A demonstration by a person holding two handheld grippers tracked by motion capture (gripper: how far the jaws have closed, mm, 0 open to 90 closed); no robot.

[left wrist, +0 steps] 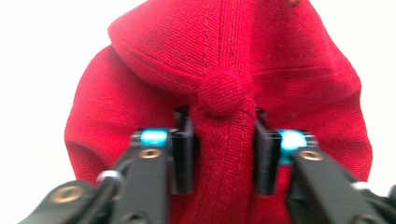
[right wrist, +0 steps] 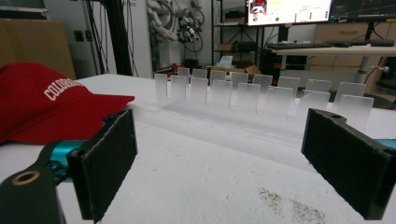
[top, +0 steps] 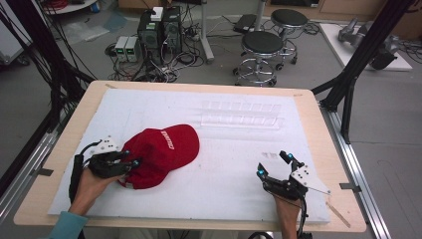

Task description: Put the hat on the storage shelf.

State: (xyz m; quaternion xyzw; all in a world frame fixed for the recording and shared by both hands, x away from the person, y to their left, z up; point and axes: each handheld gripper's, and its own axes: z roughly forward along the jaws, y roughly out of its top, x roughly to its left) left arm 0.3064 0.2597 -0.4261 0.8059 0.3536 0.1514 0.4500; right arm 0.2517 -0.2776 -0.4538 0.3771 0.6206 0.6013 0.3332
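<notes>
Red cap (top: 164, 154) lies on the white pad (top: 224, 164) at the desk's (top: 308, 99) left, long axis diagonal, brim toward the upper right in the high view; the left claw (top: 130, 158) meets its near-left end, the right claw (top: 272, 164) rests well apart with jaws spread. Left gripper view: both pads (left wrist: 184, 149) pinch a fold of crown just below the top button (left wrist: 225, 92). Right gripper view: jaws wide open on nothing, white lettering (right wrist: 63, 88) on the cap's front, brim pointing right toward a clear slotted rack (right wrist: 261, 95)
</notes>
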